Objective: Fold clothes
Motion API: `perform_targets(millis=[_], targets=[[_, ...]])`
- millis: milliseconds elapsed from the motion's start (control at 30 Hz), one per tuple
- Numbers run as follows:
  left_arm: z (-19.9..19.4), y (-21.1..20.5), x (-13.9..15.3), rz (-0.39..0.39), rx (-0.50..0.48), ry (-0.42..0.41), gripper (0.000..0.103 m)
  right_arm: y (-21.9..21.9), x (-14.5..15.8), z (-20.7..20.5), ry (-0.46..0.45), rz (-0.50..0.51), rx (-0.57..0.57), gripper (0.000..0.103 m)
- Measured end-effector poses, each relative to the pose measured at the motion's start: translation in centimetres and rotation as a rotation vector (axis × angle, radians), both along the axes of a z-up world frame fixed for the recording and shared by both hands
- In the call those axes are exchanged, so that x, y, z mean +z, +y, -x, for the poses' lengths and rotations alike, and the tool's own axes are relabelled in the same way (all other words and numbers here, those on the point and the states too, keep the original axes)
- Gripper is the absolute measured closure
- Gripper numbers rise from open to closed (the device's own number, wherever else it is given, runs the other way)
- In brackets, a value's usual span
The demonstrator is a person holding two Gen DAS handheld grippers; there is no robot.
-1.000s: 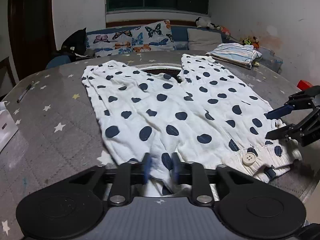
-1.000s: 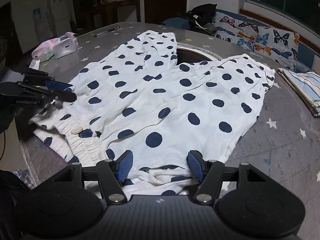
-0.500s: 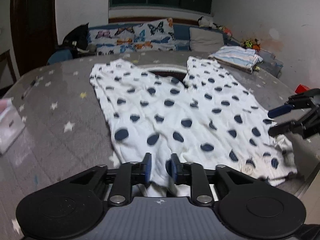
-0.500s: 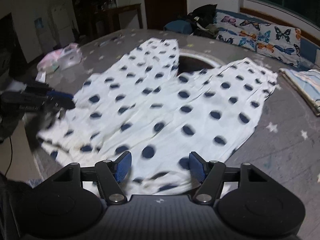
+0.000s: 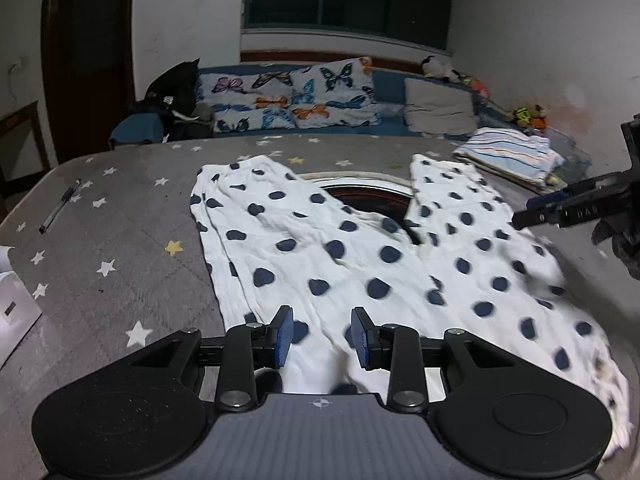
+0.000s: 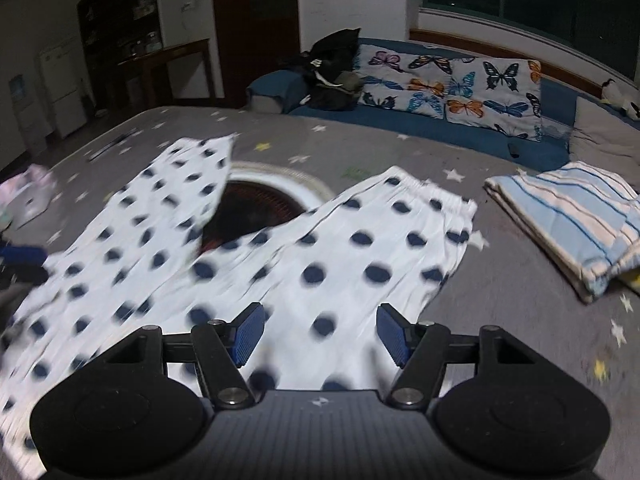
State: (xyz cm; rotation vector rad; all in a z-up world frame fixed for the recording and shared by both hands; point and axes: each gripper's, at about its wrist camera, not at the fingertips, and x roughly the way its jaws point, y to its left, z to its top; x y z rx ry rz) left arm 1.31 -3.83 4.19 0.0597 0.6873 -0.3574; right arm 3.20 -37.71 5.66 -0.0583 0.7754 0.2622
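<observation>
White trousers with dark blue dots (image 5: pixel 360 256) lie spread flat on the grey star-print table, legs pointing away, waistband near me. They also show in the right wrist view (image 6: pixel 280 264), blurred. My left gripper (image 5: pixel 322 336) is open over the near edge of the cloth, with fabric under and between its blue pads. My right gripper (image 6: pixel 322 334) is open wide above the right trouser leg, holding nothing. It also shows in the left wrist view (image 5: pixel 560 208) at the right edge, raised above the cloth.
A folded blue-striped garment (image 6: pixel 568 220) lies on the table at the right, also in the left wrist view (image 5: pixel 512 156). A round dark opening (image 5: pixel 368 196) sits in the table between the trouser legs. A pen (image 5: pixel 60 212) and a white box (image 5: pixel 12 312) lie at the left. A butterfly-print sofa (image 5: pixel 296 96) stands behind.
My left gripper has opened and let go of the waistband. Both grippers have risen and moved forward over the trousers; the right one stayed open.
</observation>
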Motion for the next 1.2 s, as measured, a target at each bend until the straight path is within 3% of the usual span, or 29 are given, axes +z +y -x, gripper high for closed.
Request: perform_targets(millis=[333, 400, 500, 733, 900, 1033, 1200], targets=[[-2.6, 0.4, -2.0, -0.03, 0.028, 0.056, 0.068, -2.3, -3.8, -7.2, 0.048, 0.019, -0.1, 0.047], [-2.8, 0.5, -2.2, -0.034, 0.033, 0.061, 0.063, -3.0, -4.1, -7.4, 0.048, 0.033, -0.123, 0.048], [-3.0, 0.6, -2.3, -0.034, 0.037, 0.064, 0.062, -3.5, -3.8, -7.8, 0.04, 0.094, -0.142, 0.048], [-3.5, 0.3, -2.5, -0.045, 0.035, 0.06, 0.059, -3.3, -2.3, -11.3, 0.009, 0.048, -0.095, 0.048], [-3.7, 0.1, -2.5, -0.052, 0.03, 0.058, 0.055, -2.3, -3.4, -14.9, 0.031, 0.051, -0.075, 0.048], [-3.7, -0.2, -2.5, -0.067, 0.025, 0.056, 0.053, -2.1, -4.4, -16.8, 0.018, 0.083, -0.094, 0.045], [-2.5, -0.9, -1.8, -0.061, -0.014, 0.039, 0.052, -3.1, -3.1, -16.9, 0.007, 0.111, -0.155, 0.045]])
